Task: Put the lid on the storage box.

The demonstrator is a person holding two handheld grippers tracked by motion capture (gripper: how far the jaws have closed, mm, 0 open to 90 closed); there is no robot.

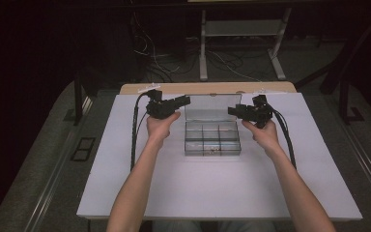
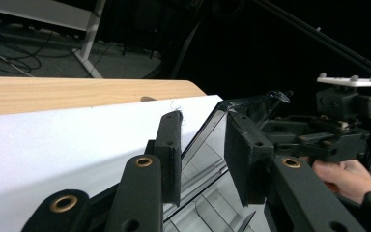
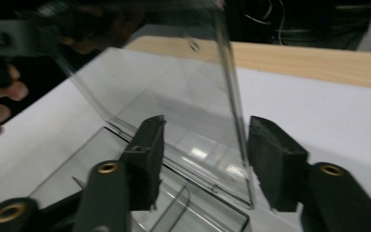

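Observation:
A clear plastic compartment box (image 1: 212, 140) sits at the middle of the white table top, its lid (image 1: 212, 107) standing upright at the back. My left gripper (image 1: 185, 100) is at the lid's upper left corner. In the left gripper view that gripper (image 2: 203, 150) is open, with the lid's edge (image 2: 207, 129) between the jaws. My right gripper (image 1: 232, 110) is at the lid's right edge. In the right gripper view it (image 3: 205, 159) is open too, astride the lid's side edge (image 3: 234, 96), which lies nearer the right-hand jaw. The dividers (image 3: 174, 208) show below.
The white sheet (image 1: 174, 188) covers the table, and a wooden strip (image 1: 207, 88) shows along the far edge. Beyond it stand a white desk frame (image 1: 203, 53) and loose floor cables (image 1: 222, 63). Black cables (image 1: 135, 130) trail from both grippers.

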